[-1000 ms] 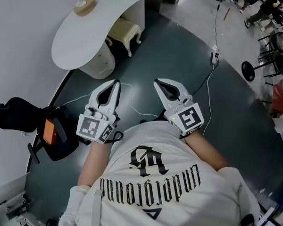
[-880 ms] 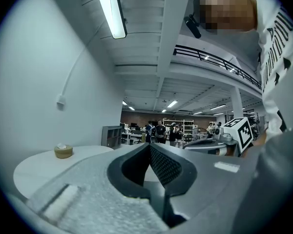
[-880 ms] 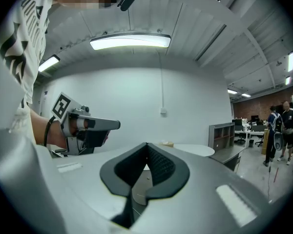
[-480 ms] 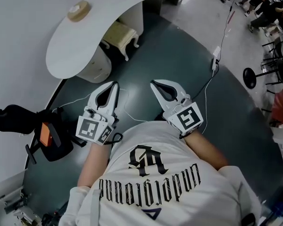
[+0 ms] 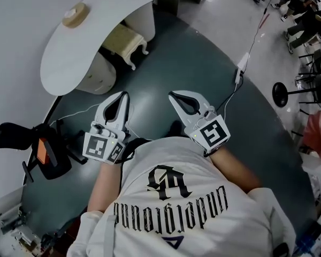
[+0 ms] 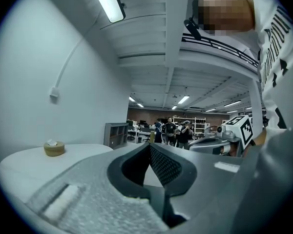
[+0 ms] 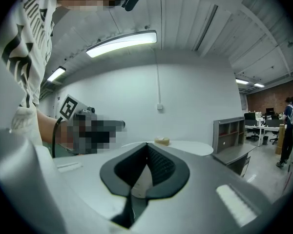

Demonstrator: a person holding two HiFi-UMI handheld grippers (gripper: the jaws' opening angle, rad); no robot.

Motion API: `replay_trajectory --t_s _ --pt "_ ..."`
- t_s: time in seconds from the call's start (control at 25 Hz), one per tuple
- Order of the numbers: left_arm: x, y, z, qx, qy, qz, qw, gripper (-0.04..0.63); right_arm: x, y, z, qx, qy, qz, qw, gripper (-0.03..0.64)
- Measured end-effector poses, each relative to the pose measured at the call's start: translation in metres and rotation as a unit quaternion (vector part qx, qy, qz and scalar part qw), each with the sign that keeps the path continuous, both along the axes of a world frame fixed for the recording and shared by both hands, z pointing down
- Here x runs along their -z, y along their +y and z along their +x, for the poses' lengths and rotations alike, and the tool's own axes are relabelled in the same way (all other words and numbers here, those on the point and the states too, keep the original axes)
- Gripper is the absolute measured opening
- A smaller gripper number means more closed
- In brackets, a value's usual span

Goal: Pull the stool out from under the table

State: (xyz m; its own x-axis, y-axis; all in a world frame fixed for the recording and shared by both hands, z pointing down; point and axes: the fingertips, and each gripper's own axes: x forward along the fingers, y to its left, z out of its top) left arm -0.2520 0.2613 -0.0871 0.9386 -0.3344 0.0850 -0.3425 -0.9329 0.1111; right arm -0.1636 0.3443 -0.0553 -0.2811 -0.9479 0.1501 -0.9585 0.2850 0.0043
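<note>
Table point(image 5: 99, 23) and stool point(image 5: 126, 40) have slid leftward in the head view since a second ago, while both grippers keep their place before your chest, so you look to be closing on the stool without having reached it. Your left gripper point(image 5: 123, 95) point(image 6: 150, 146) and right gripper point(image 5: 172, 94) point(image 7: 146, 145) are both clenched on nothing, tips pressed together. The stool sits well ahead of the left gripper and a little to its left, tucked under the table's overhang beside the rounded pedestal. The first likely slip is arriving with the jaws shut: you would only nudge the cream seat and push it deeper, so release them before contact. Dragging it at an angle could knock its curved legs against the pedestal. A thin white wire point(image 5: 75, 115) lies on the dark floor just left of the left gripper, and a darker cable point(image 5: 232, 92) runs ahead and right of the right gripper; either could catch a foot or a stool leg. A black bag-like thing point(image 5: 53, 155) sits to the left gripper's left, near your path. On the tabletop, far ahead-left, a small round tan holder point(image 5: 75, 16) point(image 6: 54, 148) shows something white at its top; what it is I cannot tell.
</note>
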Motion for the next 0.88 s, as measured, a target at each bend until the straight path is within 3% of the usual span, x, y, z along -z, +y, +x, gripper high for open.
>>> replay_trajectory --t_s 0.2,0.44,0.88 --pt "-0.010 0.000 0.031 0.004 -0.003 -0.005 1.0000 0.006 0.006 -0.002 0.029 0.006 -0.019 0.014 1.000 0.002" --pt "-0.014 -0.012 0.056 0.007 -0.004 -0.006 1.0000 0.006 -0.007 -0.004 0.056 0.008 -0.013 -0.007 1.000 0.002" --pt "-0.025 -0.071 0.107 -0.005 0.006 -0.014 0.9999 0.006 -0.009 -0.055 0.095 0.016 -0.005 -0.014 1.000 0.002"
